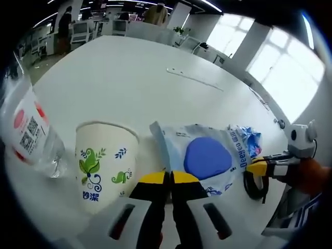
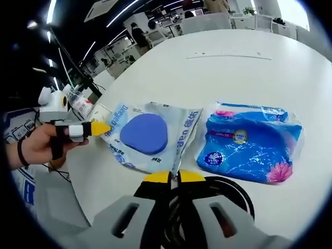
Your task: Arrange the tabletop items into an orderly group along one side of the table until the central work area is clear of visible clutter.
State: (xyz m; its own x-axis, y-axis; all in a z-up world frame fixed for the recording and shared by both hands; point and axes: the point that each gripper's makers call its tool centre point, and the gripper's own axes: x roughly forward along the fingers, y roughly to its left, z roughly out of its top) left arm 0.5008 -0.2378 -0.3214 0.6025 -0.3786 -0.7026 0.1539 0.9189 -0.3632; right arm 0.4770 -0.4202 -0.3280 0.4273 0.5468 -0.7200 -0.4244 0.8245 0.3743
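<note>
A flat wipes pack with a round blue lid lies on the white table, beside a paper cup with green leaf print. My left gripper is shut, its yellow tips at the pack's near corner; whether it pinches the film is unclear. In the right gripper view the same wipes pack lies left of a blue tissue pack. My right gripper is shut on a black cable loop at the pack's edge. The left gripper enters from the left, held by a hand.
A clear plastic bottle with a red-and-white label stands left of the cup. The right gripper with its hanging cable reaches in from the right. A grey strip lies far across the table. Office desks stand beyond.
</note>
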